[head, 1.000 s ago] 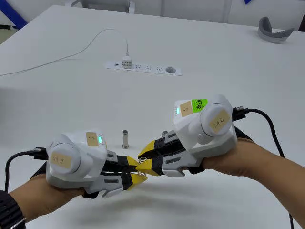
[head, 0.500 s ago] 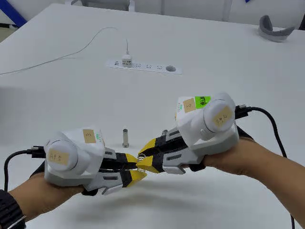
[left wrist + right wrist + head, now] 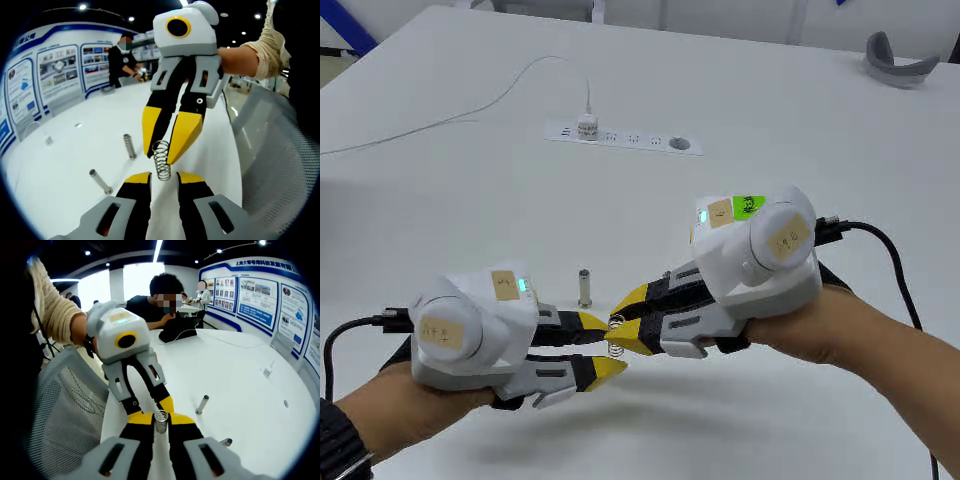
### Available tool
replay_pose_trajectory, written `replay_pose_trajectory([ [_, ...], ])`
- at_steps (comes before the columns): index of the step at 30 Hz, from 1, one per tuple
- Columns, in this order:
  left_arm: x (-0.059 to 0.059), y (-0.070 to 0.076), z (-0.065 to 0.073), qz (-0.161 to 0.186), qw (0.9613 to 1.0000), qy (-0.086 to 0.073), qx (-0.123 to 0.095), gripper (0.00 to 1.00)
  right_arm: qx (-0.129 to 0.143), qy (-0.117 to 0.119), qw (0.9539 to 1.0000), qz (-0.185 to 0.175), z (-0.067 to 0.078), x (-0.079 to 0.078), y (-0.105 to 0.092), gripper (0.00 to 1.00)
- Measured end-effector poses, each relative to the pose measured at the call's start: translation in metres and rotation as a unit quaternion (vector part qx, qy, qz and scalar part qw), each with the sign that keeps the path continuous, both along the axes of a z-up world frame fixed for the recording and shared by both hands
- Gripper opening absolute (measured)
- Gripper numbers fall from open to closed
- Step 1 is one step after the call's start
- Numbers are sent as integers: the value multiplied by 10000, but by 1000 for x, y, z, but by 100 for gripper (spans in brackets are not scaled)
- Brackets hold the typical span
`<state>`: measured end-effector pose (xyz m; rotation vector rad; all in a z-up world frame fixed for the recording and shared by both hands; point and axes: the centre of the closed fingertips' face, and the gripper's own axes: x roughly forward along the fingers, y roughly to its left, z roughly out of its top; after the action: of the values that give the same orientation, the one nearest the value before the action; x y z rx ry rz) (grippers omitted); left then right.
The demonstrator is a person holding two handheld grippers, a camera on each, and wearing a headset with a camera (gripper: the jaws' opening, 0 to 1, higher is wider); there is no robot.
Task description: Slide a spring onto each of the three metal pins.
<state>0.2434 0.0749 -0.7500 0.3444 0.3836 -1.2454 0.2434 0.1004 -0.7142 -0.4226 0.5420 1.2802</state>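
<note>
A small metal spring [image 3: 616, 323] hangs between the two grippers' yellow tips, above the white table. My right gripper [image 3: 160, 420] is shut on it, and in the left gripper view its tips pinch the upper coils of the spring [image 3: 161, 159]. My left gripper [image 3: 164, 178] faces it, jaws a little apart, with the spring's lower end between them and a gap on each side. One bare upright pin [image 3: 584, 288] stands just behind the tips. The left gripper view has that bare pin [image 3: 100, 181] and a ribbed-looking pin [image 3: 129, 146] farther off. Two pins [image 3: 202, 404] [image 3: 226, 442] stand right of my right jaws.
A white power strip [image 3: 620, 140] with a plug and a white cable lies at the table's middle back. A grey curved object [image 3: 898, 62] rests at the far right corner. A mesh chair [image 3: 70, 405] and people stand beyond the table edge.
The right gripper has risen a little and the left gripper has shifted slightly left. Their tips stay together around the spring.
</note>
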Motion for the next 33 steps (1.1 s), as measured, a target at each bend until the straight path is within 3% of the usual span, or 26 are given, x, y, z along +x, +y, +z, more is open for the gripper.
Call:
replay_pose_trajectory([
  [15,5,15,0,407,9989,162,-148,40,27,-78,9999,-63,6,7,-1,12],
  [23,10,26,-1,692,9973,172,-177,50,42,-156,9998,-87,12,13,0,12],
  [33,14,33,0,892,9956,159,-227,55,73,-272,9995,-164,19,23,2,12],
])
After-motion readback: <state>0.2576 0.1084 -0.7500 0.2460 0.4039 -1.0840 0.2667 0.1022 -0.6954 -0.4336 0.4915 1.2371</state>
